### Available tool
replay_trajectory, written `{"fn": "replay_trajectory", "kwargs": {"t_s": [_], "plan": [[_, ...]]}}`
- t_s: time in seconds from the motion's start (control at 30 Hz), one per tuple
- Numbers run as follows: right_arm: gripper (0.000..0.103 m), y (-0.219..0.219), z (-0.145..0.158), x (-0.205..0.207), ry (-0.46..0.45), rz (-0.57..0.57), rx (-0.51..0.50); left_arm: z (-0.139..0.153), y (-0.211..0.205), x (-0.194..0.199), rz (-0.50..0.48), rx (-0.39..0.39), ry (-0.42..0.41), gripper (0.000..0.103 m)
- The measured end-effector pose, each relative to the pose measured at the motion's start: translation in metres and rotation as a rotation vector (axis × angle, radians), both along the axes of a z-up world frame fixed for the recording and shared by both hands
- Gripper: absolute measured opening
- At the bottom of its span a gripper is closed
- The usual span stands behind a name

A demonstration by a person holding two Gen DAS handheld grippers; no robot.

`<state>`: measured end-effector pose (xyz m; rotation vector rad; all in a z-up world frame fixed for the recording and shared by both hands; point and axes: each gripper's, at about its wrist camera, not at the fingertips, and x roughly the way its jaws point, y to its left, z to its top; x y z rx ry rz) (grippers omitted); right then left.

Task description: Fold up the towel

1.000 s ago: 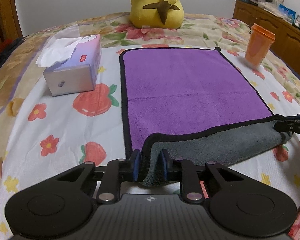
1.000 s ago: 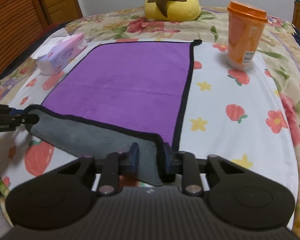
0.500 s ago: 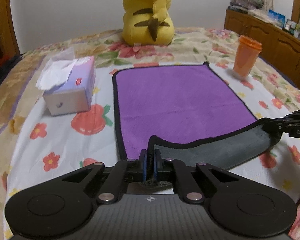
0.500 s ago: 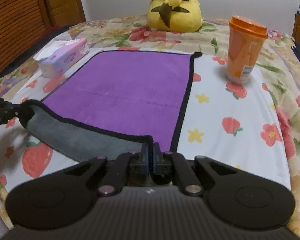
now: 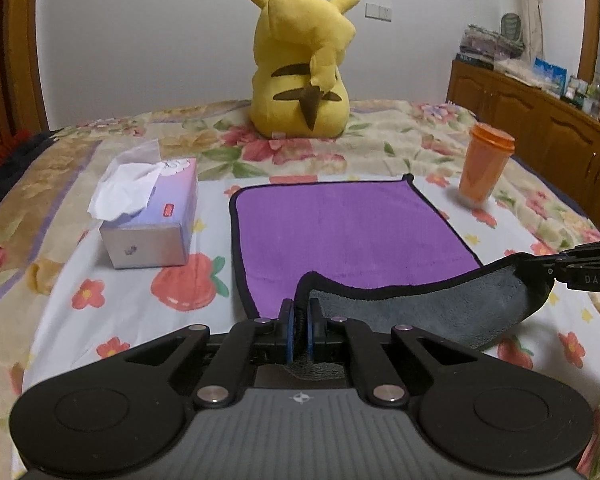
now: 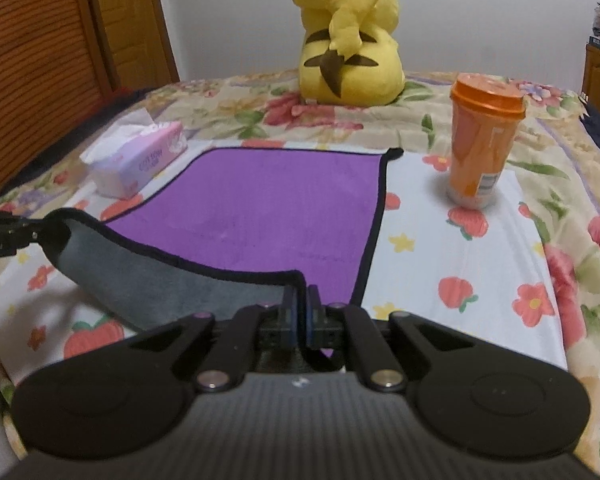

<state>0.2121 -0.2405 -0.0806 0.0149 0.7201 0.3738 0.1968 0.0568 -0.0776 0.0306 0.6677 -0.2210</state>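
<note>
A purple towel (image 5: 348, 232) with a black border and grey underside lies on the flowered bed; it also shows in the right wrist view (image 6: 268, 208). My left gripper (image 5: 300, 320) is shut on the towel's near left corner. My right gripper (image 6: 300, 312) is shut on the near right corner. Both corners are lifted off the bed, so the near edge hangs between them with the grey underside (image 5: 440, 312) showing. Each gripper appears at the edge of the other's view: the right gripper's fingers (image 5: 584, 272) and the left gripper's fingers (image 6: 4, 236).
A tissue box (image 5: 152, 220) stands left of the towel. An orange lidded cup (image 5: 484, 168) stands to its right, also in the right wrist view (image 6: 480, 140). A yellow plush toy (image 5: 304, 60) sits beyond the far edge. A wooden cabinet (image 5: 540, 120) runs along the right.
Both grippers closed on the near corners and rose, lifting the near edge off the bed. The views now tilt up and show more of the room.
</note>
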Motion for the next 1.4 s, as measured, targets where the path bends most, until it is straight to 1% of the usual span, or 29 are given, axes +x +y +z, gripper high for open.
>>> {"fn": "replay_trajectory", "kwargs": {"t_s": [0.33,0.47,0.67,0.9,1.23,1.4], "plan": [[0.005,-0.003,0.007,0.001,-0.041,0.001,0.024,0.008,0.0,-0.003,0.013,-0.014,-0.055,0.009],[0.005,-0.005,0.011,0.002,-0.06,0.003,0.032,0.008,-0.002,0.003,0.0,0.001,-0.07,0.009],[0.005,-0.005,0.013,0.005,-0.079,0.008,0.028,0.004,-0.002,0.009,0.002,0.013,-0.068,0.009],[0.005,-0.007,0.017,0.006,-0.104,0.009,0.033,0.01,0.002,0.013,0.014,-0.005,-0.086,0.009],[0.005,-0.005,0.021,0.009,-0.138,0.022,0.028,0.015,0.0,0.019,0.013,-0.009,-0.11,0.009],[0.005,-0.004,0.02,0.015,-0.13,0.027,0.028,0.013,-0.002,0.023,0.008,-0.006,-0.111,0.008]]}}
